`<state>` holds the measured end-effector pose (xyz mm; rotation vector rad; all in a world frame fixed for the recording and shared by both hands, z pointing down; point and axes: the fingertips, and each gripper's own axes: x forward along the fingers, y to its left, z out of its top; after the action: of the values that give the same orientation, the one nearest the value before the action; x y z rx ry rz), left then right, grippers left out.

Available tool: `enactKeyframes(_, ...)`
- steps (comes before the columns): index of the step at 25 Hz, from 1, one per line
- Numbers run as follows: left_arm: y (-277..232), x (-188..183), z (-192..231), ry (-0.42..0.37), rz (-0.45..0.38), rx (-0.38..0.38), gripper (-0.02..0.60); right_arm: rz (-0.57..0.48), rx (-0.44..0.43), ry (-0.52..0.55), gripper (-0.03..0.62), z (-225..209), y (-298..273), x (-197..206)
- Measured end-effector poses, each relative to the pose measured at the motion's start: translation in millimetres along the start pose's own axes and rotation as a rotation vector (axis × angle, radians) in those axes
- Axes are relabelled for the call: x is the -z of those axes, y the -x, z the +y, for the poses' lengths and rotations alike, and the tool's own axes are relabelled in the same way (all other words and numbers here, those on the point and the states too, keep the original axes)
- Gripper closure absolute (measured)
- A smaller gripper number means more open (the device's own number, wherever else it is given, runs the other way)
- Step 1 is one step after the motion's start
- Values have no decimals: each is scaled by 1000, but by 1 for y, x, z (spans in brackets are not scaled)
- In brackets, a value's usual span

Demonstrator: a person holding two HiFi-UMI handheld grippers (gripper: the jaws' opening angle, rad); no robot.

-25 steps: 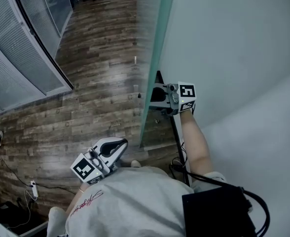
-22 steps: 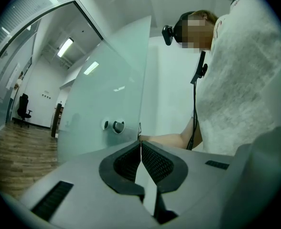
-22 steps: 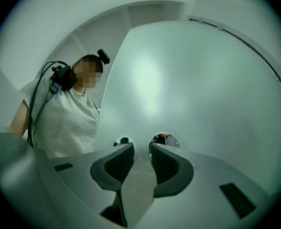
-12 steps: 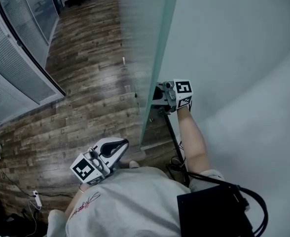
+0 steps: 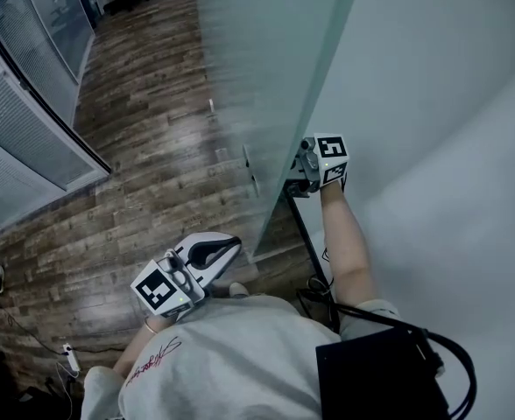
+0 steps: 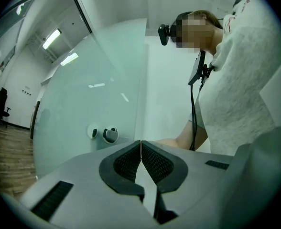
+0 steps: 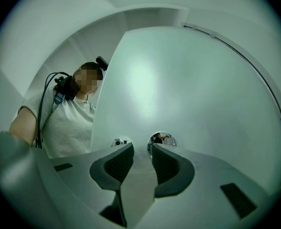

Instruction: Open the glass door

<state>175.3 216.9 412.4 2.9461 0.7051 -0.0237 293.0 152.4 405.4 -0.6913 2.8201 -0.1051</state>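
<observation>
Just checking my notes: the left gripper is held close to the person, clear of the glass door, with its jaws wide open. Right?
Not quite. The left gripper has its jaws closed together, with nothing between them, as the left gripper view shows. It is indeed held close to the person, clear of the glass door.

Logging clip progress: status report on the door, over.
Left gripper shut, idle. Right gripper at glass door, jaws just opening, nothing between them. Door partly open. No obstruction seen.
</observation>
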Motion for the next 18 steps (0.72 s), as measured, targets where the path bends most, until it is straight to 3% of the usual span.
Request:
enactKeyframes(12,-45,-10,-9,-8,-4,126,563,-76,62,-18,464,5,34,-9)
enactKeyframes(18,-67,-22,-11,6,-59,171,563,-87,100,-30,461,3,56,-9)
